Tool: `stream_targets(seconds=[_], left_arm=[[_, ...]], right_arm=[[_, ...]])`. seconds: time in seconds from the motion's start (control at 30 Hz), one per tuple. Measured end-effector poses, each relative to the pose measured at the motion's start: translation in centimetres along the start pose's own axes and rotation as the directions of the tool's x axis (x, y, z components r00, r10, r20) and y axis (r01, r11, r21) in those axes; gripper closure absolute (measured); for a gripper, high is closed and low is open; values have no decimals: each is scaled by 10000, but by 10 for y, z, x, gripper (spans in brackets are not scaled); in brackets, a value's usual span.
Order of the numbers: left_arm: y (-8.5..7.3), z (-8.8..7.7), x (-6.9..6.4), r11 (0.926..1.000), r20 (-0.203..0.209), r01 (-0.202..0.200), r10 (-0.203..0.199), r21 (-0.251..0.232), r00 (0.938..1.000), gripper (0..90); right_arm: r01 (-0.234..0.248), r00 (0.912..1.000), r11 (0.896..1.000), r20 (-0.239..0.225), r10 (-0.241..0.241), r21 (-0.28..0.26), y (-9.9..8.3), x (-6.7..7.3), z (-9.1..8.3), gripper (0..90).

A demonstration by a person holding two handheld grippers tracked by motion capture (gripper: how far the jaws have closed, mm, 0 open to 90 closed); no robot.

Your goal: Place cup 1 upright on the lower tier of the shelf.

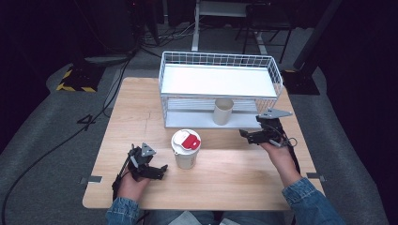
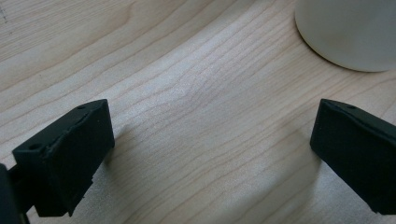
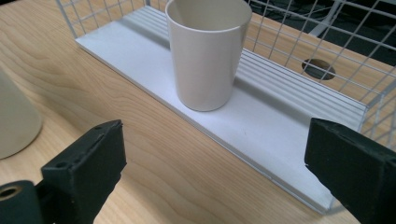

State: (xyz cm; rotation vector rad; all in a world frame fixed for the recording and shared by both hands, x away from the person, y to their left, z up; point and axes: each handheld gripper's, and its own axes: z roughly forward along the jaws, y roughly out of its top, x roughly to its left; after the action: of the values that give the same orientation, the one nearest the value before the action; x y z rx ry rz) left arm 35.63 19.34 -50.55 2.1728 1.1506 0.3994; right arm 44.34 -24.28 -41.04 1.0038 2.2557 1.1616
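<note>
Right gripper [image 1: 253, 132] jaws apart, empty, near cup [image 1: 223, 111] on rack shelf [image 1: 187, 119].

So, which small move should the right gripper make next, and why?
Probably ease the right gripper back from the rack. Its fingers stand open and empty, and the open cup already stands upright on the lower shelf. The lidded cup remains on the table.

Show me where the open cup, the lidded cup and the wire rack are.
open cup [image 3: 205, 60], right gripper view, its side wall.
lidded cup [image 1: 186, 140], high view, its lid.
wire rack [image 1: 218, 58], high view, its back rim.
</note>
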Motion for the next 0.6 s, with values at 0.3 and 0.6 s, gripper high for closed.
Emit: stream_targets(seconds=[0.3,0.6], left_arm=[[0,0,0,10000,-44,33,-33,-27,10000,3],[0,0,1,10000,-33,-50,49,-23,10000,2]], right_arm=[[85,9999,9999,-86,-86,-74,-15,2,-30,58],[74,9986,9999,-518,-82,-156,-36,6,-51,68]])
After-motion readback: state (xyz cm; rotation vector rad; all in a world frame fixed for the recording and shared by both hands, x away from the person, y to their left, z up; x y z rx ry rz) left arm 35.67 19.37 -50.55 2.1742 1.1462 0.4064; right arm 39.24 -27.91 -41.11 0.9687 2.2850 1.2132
